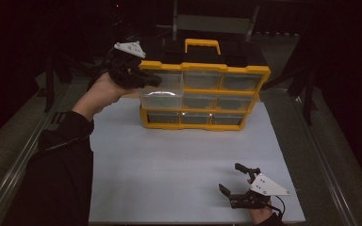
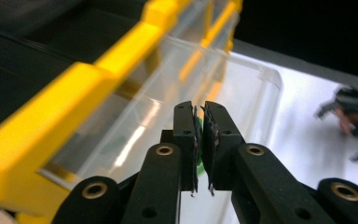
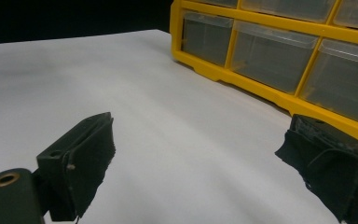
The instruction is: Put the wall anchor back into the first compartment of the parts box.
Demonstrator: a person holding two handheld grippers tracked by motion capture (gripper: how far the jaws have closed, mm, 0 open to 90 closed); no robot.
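organizer [image 1: 202, 67]: yellow plastic frame, boxy, three rows of see-through drawers, black top with a yellow handle; stands at the far side of the counter [image 1: 169, 174]
drawer [image 1: 161, 89]: clear glossy plastic with rounded corners, top left one, pulled partway out
left tool [image 2: 199, 135]: matte black, brass rivets, clenched on the drawer's thin front wall
right tool [image 1: 237, 181]: spread wide, gripping nothing, fuzzy black pads, low over the counter's near right corner
counter: flat, matte white

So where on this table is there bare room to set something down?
The white board is bare between the yellow organizer and the near edge, left of the right gripper. It is crowded at the organizer's top-left, where the left gripper pinches a pulled-out clear drawer.
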